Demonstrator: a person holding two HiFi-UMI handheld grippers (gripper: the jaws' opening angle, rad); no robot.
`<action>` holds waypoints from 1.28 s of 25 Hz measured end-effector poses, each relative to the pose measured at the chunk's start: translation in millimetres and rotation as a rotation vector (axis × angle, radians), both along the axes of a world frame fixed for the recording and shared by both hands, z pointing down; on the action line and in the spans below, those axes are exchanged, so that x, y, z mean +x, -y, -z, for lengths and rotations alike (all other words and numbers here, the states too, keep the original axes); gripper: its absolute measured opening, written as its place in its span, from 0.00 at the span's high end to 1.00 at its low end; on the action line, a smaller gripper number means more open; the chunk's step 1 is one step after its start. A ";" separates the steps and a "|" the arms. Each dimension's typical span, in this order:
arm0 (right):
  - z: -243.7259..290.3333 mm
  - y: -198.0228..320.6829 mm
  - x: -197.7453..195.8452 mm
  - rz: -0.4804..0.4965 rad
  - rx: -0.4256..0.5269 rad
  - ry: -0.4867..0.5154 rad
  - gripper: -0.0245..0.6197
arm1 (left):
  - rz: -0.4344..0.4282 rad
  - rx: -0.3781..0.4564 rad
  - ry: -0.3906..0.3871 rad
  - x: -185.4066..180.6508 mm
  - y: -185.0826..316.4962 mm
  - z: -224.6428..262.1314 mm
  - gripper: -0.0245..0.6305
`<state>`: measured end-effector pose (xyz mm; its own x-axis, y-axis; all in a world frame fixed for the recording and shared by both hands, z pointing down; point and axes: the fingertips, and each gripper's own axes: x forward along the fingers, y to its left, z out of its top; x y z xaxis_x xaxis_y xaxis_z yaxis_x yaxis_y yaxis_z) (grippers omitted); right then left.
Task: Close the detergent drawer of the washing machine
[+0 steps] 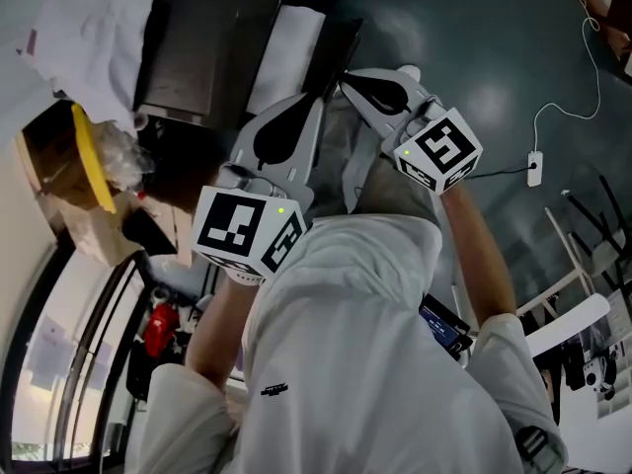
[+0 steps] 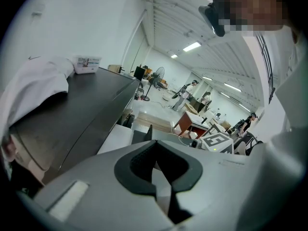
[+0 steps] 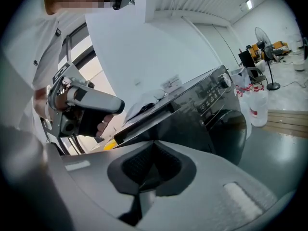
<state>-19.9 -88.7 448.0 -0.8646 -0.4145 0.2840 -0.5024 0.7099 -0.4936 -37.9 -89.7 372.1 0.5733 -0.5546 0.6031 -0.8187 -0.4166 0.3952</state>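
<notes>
The person holds both tools out in front of the chest. The left gripper has its 2 jaws pressed together with nothing between them, and the right gripper is closed the same way, empty. Their tips point side by side toward the detergent drawer, which stands pulled out of the dark washing machine, its white tray showing. I cannot tell if either tip touches it. A white cloth lies on the machine's top. Farther off, a plastic jug and a pedestal fan stand on the floor.
</notes>
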 end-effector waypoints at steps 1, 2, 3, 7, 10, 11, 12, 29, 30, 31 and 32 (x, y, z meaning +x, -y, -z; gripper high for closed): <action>0.3 1.8 -3.4 0.008 0.001 0.000 0.96 | 0.007 -0.001 0.000 -2.0 0.6 0.0 0.93; 0.7 3.6 -6.4 0.016 0.001 0.001 0.96 | 0.014 -0.001 -0.001 -3.9 1.3 0.2 0.93; 1.0 5.4 -9.3 0.022 0.001 0.003 0.96 | 0.021 -0.002 -0.001 -6.0 2.1 0.3 0.93; 1.2 11.3 -22.7 0.047 0.003 0.005 0.96 | 0.049 -0.006 0.001 -17.1 3.7 -0.9 0.93; 1.2 15.0 -33.5 0.069 0.005 0.007 0.96 | 0.071 -0.010 0.001 -25.0 4.3 -2.3 0.93; 1.7 16.0 -35.9 0.076 0.005 0.011 0.96 | 0.079 -0.011 0.001 -26.9 4.5 -2.6 0.93; 2.4 16.8 -37.6 0.082 0.005 0.016 0.96 | 0.086 -0.012 0.001 -28.5 4.6 -2.6 0.93; 4.5 33.3 -68.4 0.132 -0.013 0.059 0.96 | 0.155 -0.036 -0.001 -57.5 17.3 -11.0 0.93; 4.6 32.8 -68.2 0.132 -0.017 0.063 0.96 | 0.155 -0.038 -0.003 -57.1 17.7 -11.3 0.93; 5.0 32.2 -67.8 0.131 -0.021 0.065 0.96 | 0.157 -0.039 -0.005 -56.7 17.8 -11.6 0.93; 5.6 31.8 -67.6 0.131 -0.025 0.068 0.96 | 0.158 -0.039 -0.007 -56.4 18.2 -11.8 0.93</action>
<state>-87.5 -120.5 442.4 -0.9283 -0.2904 0.2322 -0.3714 0.7539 -0.5419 -94.3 -107.9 383.9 0.4851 -0.6144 0.6222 -0.8700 -0.2669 0.4146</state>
